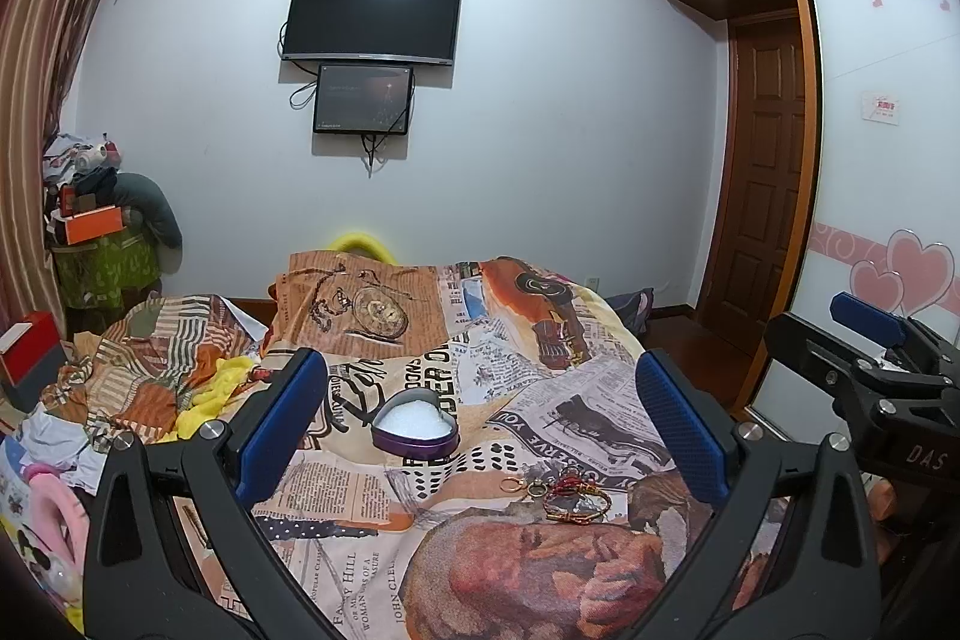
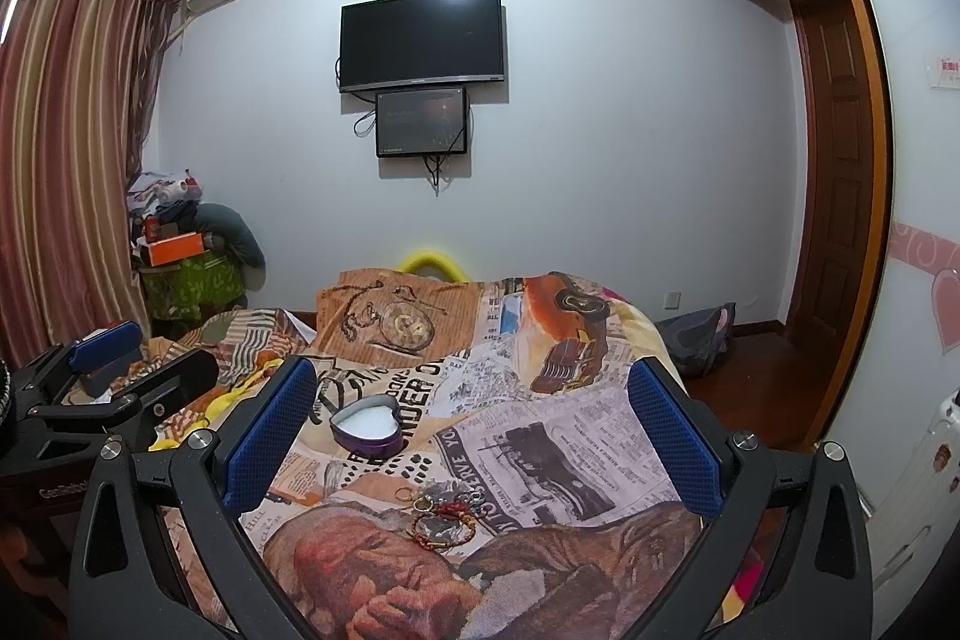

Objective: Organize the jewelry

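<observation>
A purple heart-shaped box [image 1: 414,427] with white lining sits open on the printed bedspread [image 1: 480,550]; it also shows in the right wrist view [image 2: 366,430]. A red and gold bracelet [image 1: 576,502] and small gold rings [image 1: 521,486] lie nearer me, right of the box, and show in the right wrist view as the bracelet [image 2: 444,523] and rings [image 2: 413,497]. My left gripper [image 1: 480,418] is open and empty above the bed. My right gripper [image 2: 471,424] is open and empty, with the jewelry between its fingers' line of sight.
The bed's right edge drops to a wooden floor [image 2: 756,376] beside a wardrobe [image 2: 900,220]. Rumpled bedding [image 1: 150,370] and clothes lie at the left. A TV [image 1: 372,16] hangs on the far wall. The other gripper shows at the right [image 1: 870,358] and at the left [image 2: 108,370].
</observation>
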